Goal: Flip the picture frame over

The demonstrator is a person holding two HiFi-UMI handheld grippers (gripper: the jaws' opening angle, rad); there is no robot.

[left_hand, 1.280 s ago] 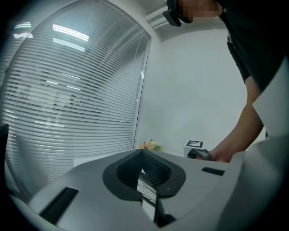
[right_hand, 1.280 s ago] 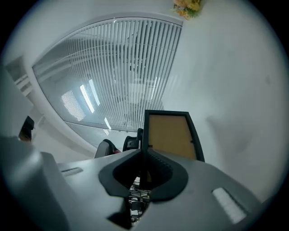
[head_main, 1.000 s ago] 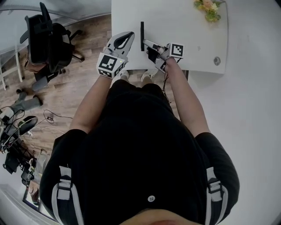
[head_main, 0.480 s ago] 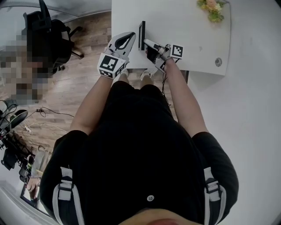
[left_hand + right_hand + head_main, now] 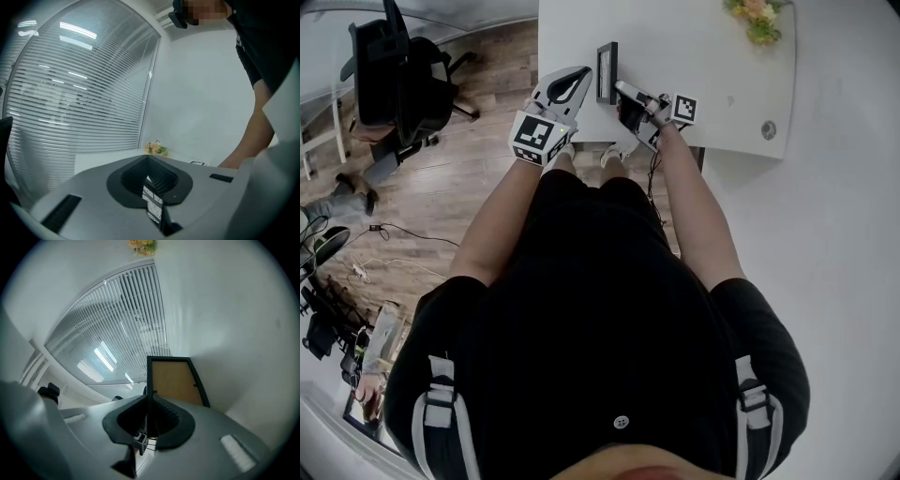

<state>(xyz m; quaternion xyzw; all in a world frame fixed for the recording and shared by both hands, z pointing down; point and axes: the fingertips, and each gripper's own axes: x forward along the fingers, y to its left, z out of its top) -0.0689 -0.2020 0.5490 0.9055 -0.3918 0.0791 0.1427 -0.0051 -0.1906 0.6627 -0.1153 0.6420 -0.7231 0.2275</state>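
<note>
right gripper view, picture frame (image 5: 174,380) between fingers (image 5: 172,422)

Bare bench (image 5: 694,66) lies open between the picture frame (image 5: 607,72) and the far flowers (image 5: 754,19). The left claw (image 5: 578,77) crowds the frame's left side.

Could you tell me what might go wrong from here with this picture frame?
1. The right hand-held gripper pinches only the thin edge of the picture frame, which is tilted up on edge over the table; it could pivot or slip and slap down.
2. The left hand-held gripper is shut beside the frame, seemingly not touching, so nothing would catch it.
</note>
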